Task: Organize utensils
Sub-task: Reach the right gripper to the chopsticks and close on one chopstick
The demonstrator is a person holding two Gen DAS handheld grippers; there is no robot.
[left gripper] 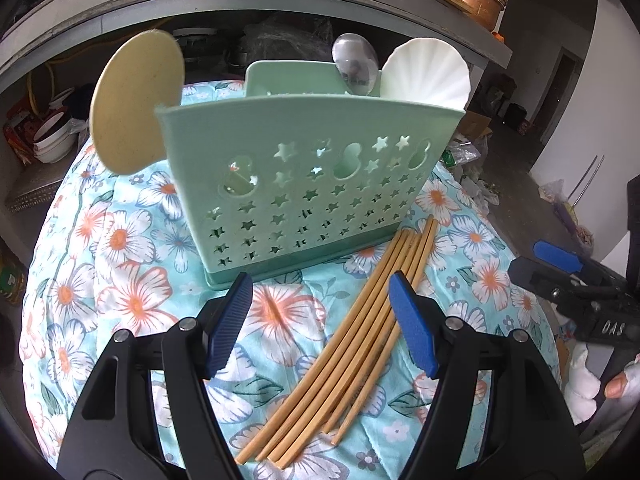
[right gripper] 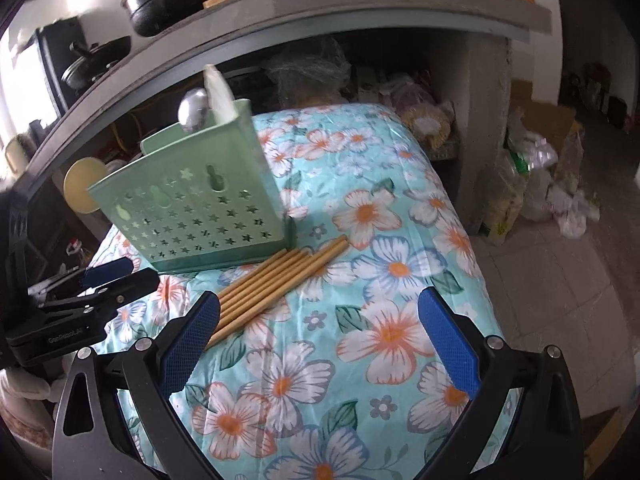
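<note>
Green utensil holder stands upright on the floral cloth, at the far side. Tan round paddle at its left end; metal spoon and white ribbed scoop at its right end, all heads up. Bundle of wooden chopsticks lies flat on the cloth, far tips just beside the holder's base. Left gripper jaws wide, nothing between the pads, hovering over the bundle. Right gripper jaws wide, empty, chopsticks beside its left pad

"das" on right gripper; "genrobot.ai", partly blurred, on left gripper
</note>
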